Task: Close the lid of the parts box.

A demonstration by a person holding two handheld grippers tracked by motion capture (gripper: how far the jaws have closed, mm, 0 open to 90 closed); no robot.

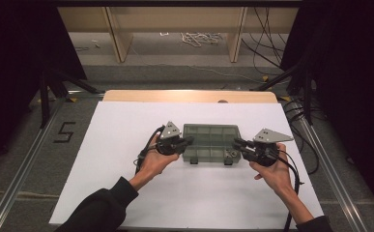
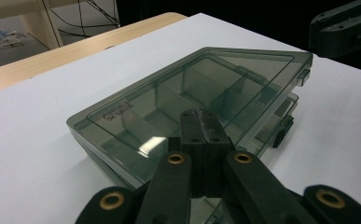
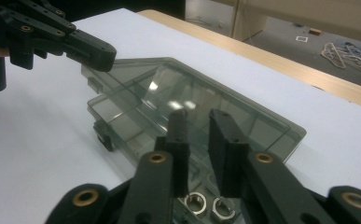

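Note:
A smoky clear plastic compartment box (image 1: 211,140) lies in the middle of the white table, its lid (image 2: 192,88) standing a little above the base along the latch side. My left gripper (image 1: 189,140) is at the box's left end, its jaws shut together over the lid (image 2: 201,122) with nothing between them. At the right end, my right gripper (image 1: 236,142) hovers over the lid (image 3: 200,116) with a narrow gap between its jaws and nothing in it. Two metal nuts (image 3: 197,203) lie in a compartment below it. The left gripper (image 3: 94,51) also shows in the right gripper view.
White sheet (image 1: 126,193) covers the table, with a wooden strip (image 1: 189,95) at the far edge. Black latches (image 1: 228,162) hang at the box's near side. Metal rails run along both table sides; a floor mark "5" (image 1: 64,131) lies at left, cables beyond.

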